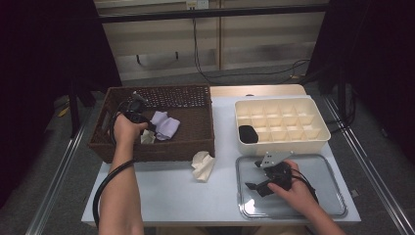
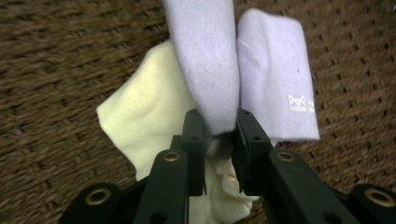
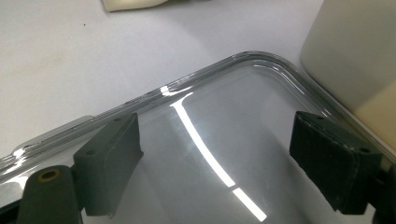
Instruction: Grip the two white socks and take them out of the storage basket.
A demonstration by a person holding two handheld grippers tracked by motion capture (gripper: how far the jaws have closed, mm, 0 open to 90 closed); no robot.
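Hidden under the left hand (image 1: 126,130) in the high view: most of the left gripper (image 1: 148,128) and the pinch point on the lilac sock (image 1: 165,124). Top of that sock (image 2: 205,56) cut off by the upper edge of the left gripper view; small white print on its cuff too blurred to read. Cream sock (image 2: 144,116) partly covered by the lilac one and by the jaws. Dark item (image 1: 248,134) in one compartment of the divided organiser box (image 1: 313,140): too small and dark to identify. In the right gripper view, clear lid (image 3: 210,154) cropped at the bottom, cream box wall (image 3: 355,51) cropped at right, a pale object (image 3: 130,3) cut by the top edge.
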